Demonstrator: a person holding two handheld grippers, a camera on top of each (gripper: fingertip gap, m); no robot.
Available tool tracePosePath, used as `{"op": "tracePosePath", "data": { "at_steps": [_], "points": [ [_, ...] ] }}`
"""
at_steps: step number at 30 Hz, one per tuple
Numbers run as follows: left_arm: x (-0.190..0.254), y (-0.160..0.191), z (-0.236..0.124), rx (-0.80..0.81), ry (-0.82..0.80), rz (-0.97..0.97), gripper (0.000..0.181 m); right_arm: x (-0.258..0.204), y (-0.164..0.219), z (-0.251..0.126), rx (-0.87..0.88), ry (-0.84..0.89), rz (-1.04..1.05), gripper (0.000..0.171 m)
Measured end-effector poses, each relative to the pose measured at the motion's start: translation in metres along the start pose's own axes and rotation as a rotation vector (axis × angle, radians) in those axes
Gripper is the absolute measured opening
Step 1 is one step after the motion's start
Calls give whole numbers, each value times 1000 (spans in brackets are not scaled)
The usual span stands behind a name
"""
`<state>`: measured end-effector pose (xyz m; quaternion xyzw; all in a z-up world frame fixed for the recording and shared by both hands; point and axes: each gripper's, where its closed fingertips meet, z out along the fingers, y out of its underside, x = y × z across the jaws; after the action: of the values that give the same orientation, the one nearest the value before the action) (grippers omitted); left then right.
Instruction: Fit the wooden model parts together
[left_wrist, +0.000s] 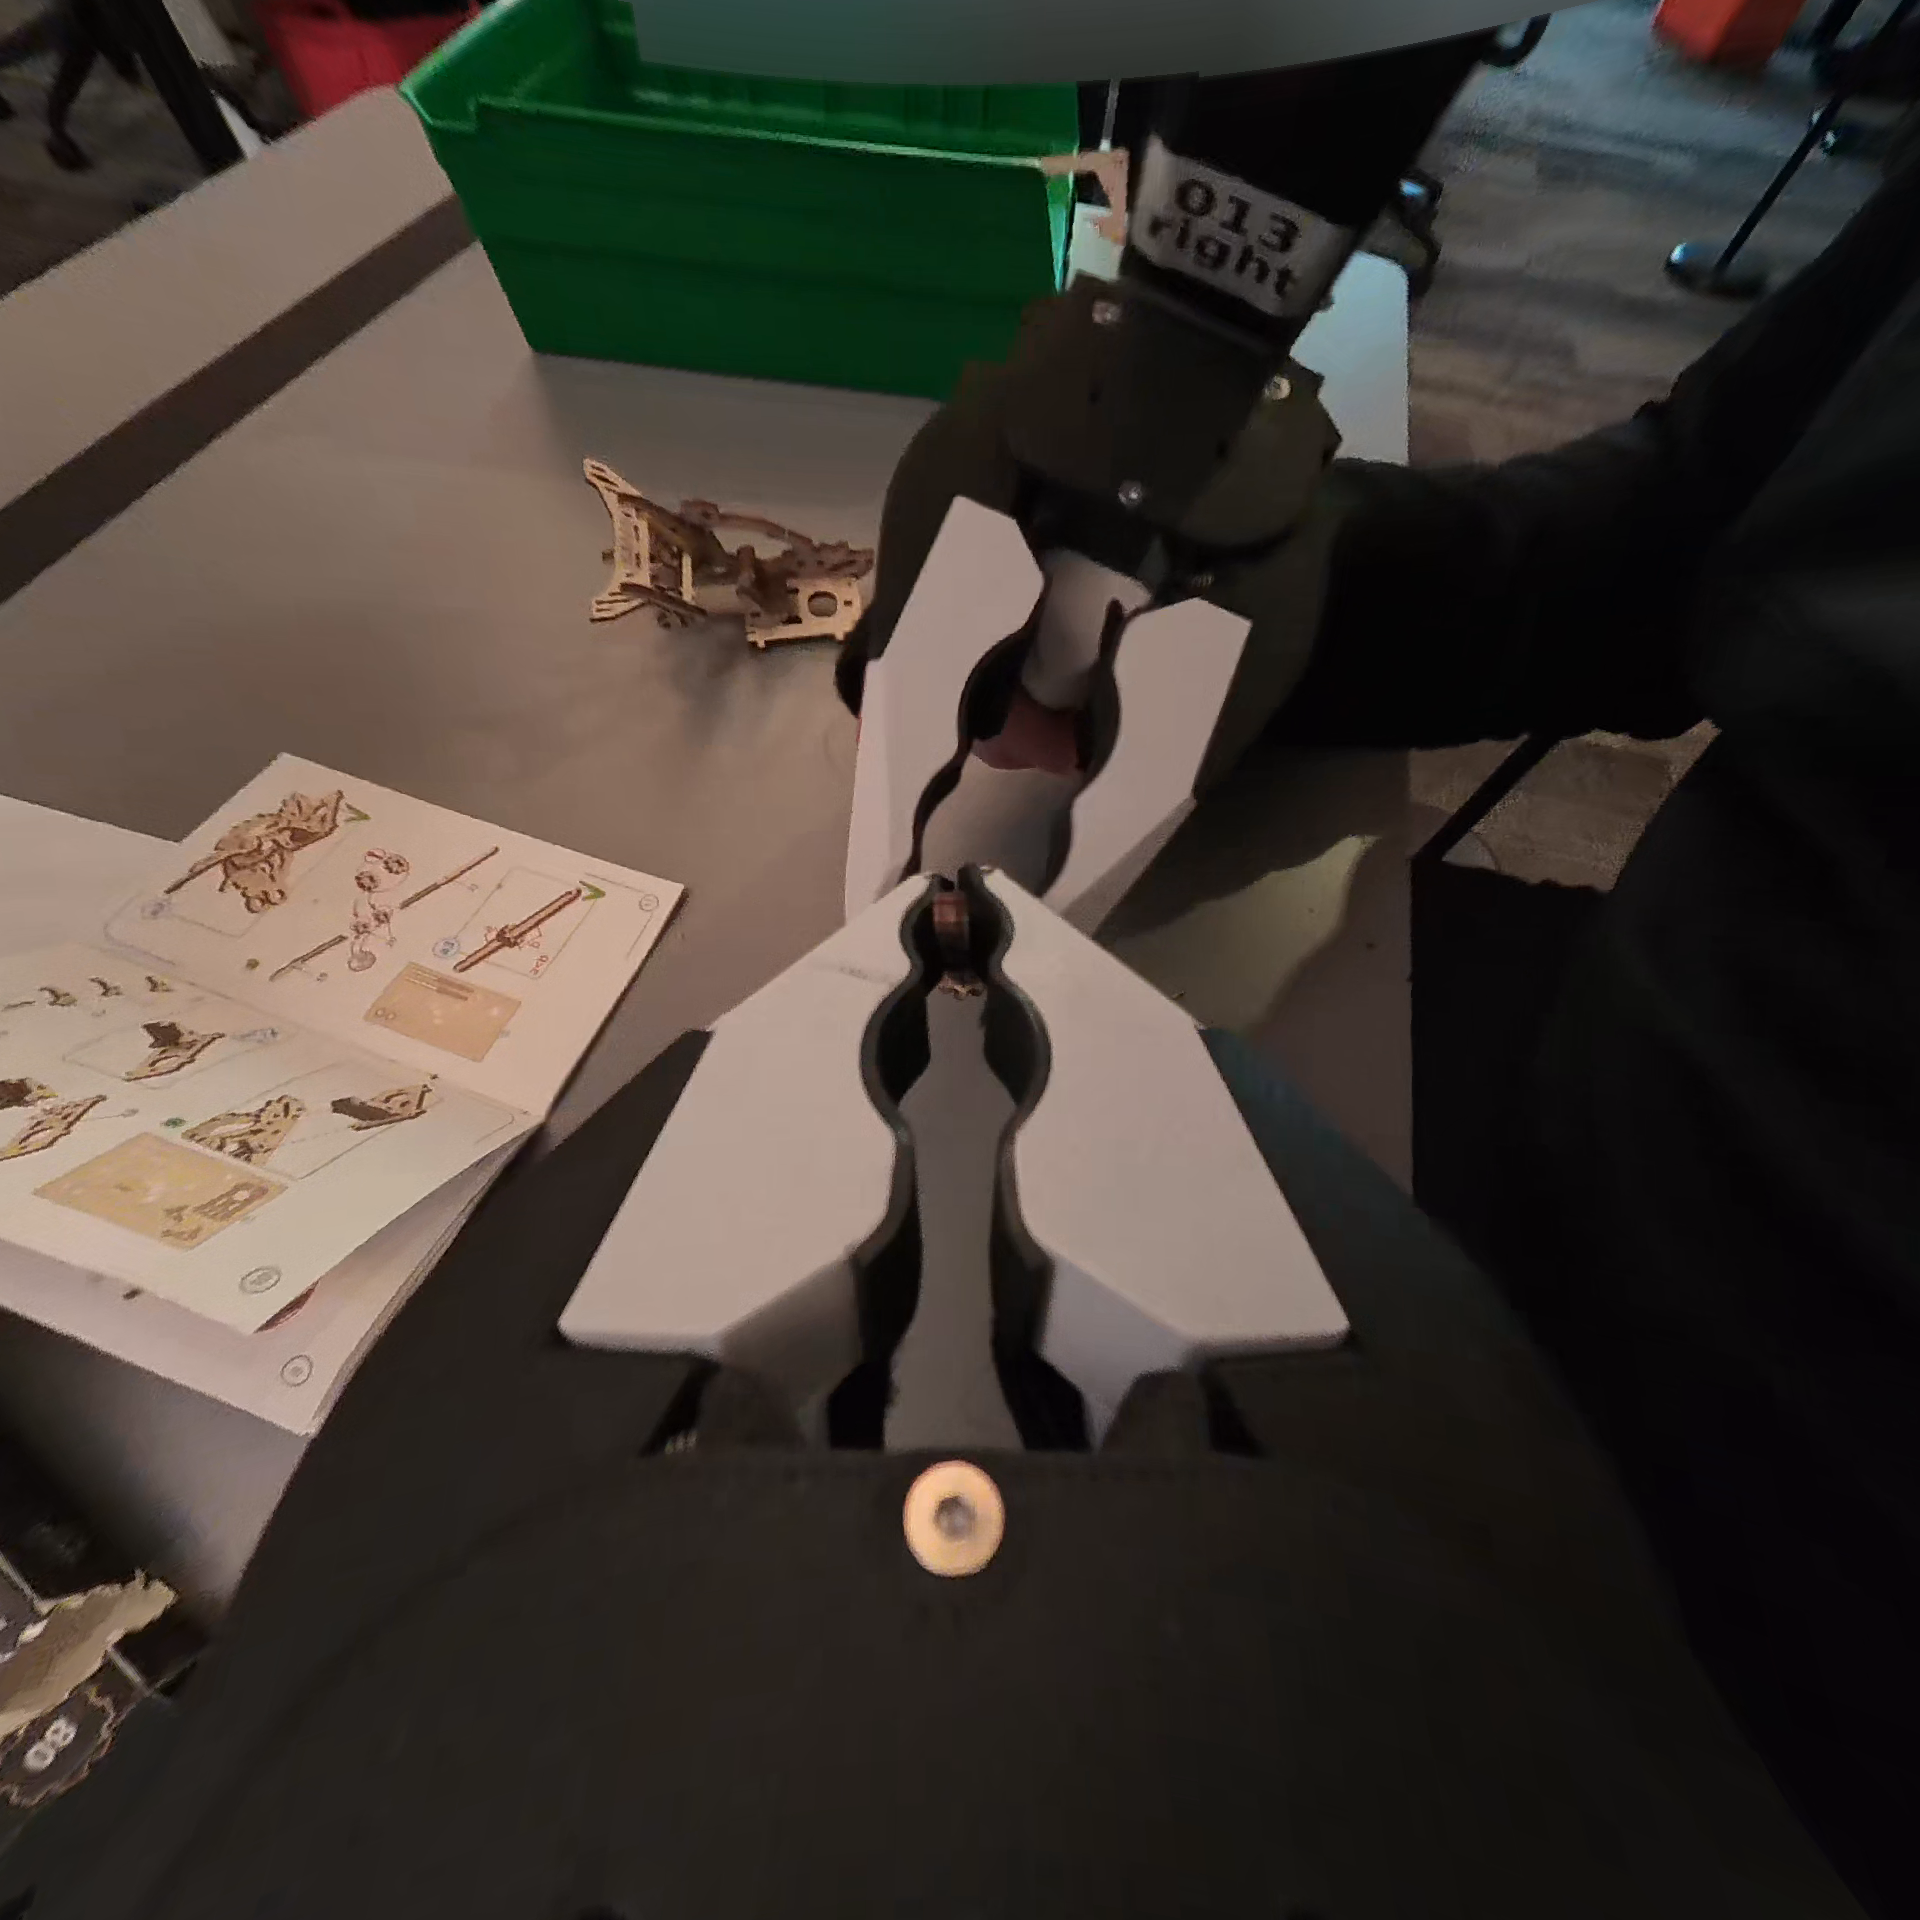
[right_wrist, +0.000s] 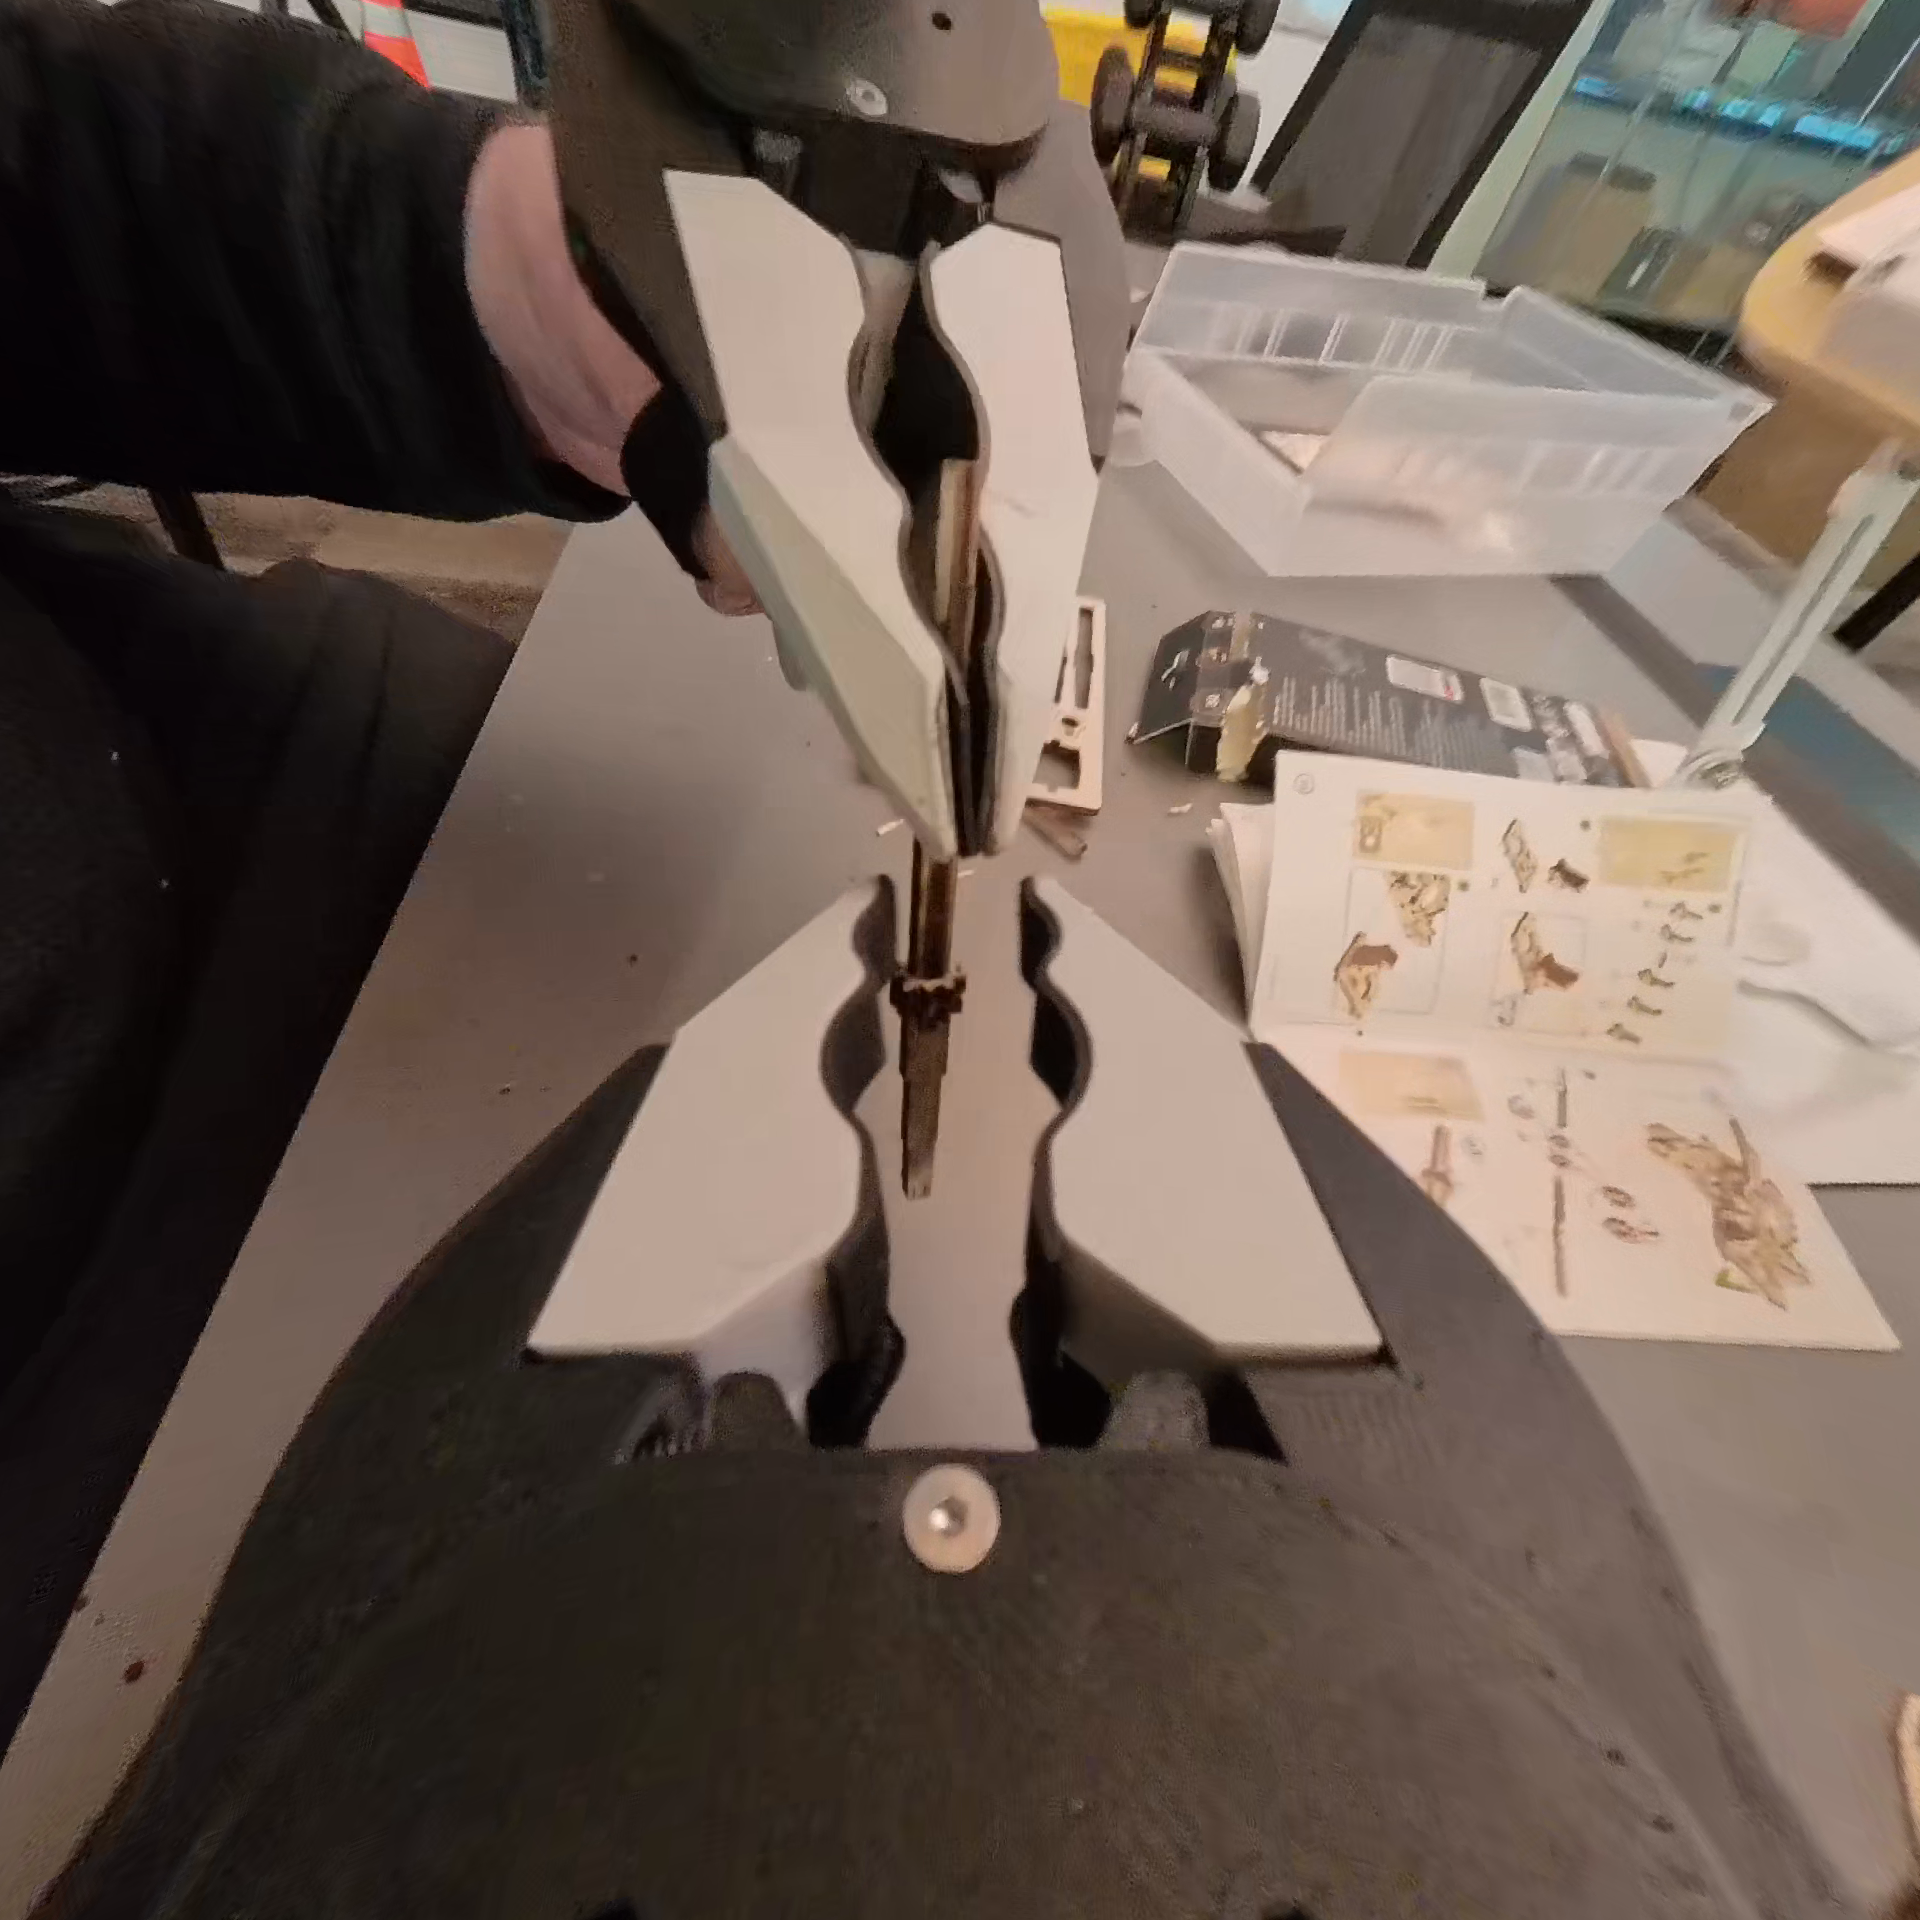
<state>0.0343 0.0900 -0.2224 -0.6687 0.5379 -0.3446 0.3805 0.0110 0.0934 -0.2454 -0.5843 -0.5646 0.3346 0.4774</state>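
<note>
My left gripper (left_wrist: 954, 883) is shut on a thin wooden rod (right_wrist: 928, 1060), seen end-on in the left wrist view (left_wrist: 948, 927). In the right wrist view the left gripper (right_wrist: 971, 840) comes down from above. The rod sticks out of its tips and carries a small toothed collar (right_wrist: 928, 987). My right gripper (right_wrist: 956, 896) is open, and the rod hangs between its fingers, closer to the left one. In the left wrist view the right gripper (left_wrist: 977, 862) faces mine tip to tip. A partly built wooden model (left_wrist: 727, 571) lies on the grey table (left_wrist: 416, 582).
An open instruction booklet (left_wrist: 312, 1039) lies left of the grippers and also shows in the right wrist view (right_wrist: 1507, 987). A green bin (left_wrist: 748, 208) stands at the back. A clear plastic box (right_wrist: 1403, 416), black packaging (right_wrist: 1351, 696) and a cut wooden sheet (right_wrist: 1070, 727) lie nearby. Less than 4 cm separates the two grippers' tips. The partly built wooden model (left_wrist: 727, 571) is about equally far from each gripper, around 25 cm.
</note>
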Motion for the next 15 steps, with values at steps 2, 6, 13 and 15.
{"op": "tracePosePath", "data": {
  "at_steps": [2, 6, 13, 15],
  "points": [
    [1, 3, 6, -16, -3, 8, 1, -4, 7, 4, -32, -36, 22, 4],
    [-1, 5, 10, 5, -11, -14, 6, -1, 13, 6, -29, -42, 68, 3],
    [-7, 16, -1, 66, -7, -65, 9, -1, 17, 10, -19, -80, 154, 4],
    [-8, 21, -6, 89, 5, -93, 15, 2, 20, 10, -22, -72, 161, 4]
  ]
}}
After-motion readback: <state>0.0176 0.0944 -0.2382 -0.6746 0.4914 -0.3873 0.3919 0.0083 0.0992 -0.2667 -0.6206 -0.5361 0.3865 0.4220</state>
